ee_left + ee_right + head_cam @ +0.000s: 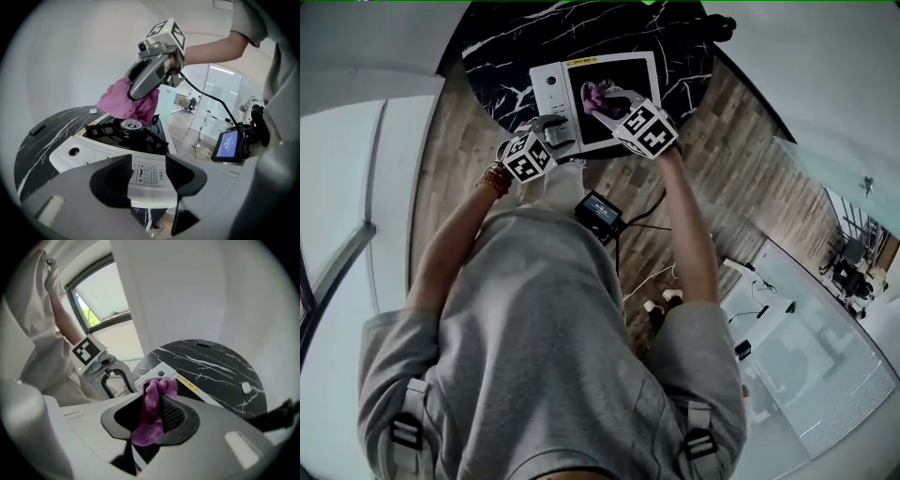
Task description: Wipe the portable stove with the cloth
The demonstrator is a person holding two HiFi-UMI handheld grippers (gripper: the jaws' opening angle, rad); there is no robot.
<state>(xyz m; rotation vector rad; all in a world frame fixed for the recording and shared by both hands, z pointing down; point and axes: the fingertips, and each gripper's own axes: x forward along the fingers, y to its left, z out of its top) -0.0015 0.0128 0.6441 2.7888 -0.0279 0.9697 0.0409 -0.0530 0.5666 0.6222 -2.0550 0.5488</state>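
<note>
A white portable stove (551,94) with a black burner top stands on a round black marble table (680,47). My right gripper (607,101) hangs over the burner, shut on a purple cloth (594,96). In the right gripper view the cloth (152,408) bunches up between the jaws of that gripper (157,417), above the stove's corner (161,373). The left gripper view shows the cloth (127,101) lifted just above the burner ring (130,124). My left gripper (149,177) is open at the stove's near side, the printed label panel (147,172) showing between its jaws.
A small white piece (246,388) lies on the table's far side, and a dark flat item (36,129) near its left rim. A lit screen device (600,212) with a cable hangs by my waist. Wooden floor and glass partitions surround the table.
</note>
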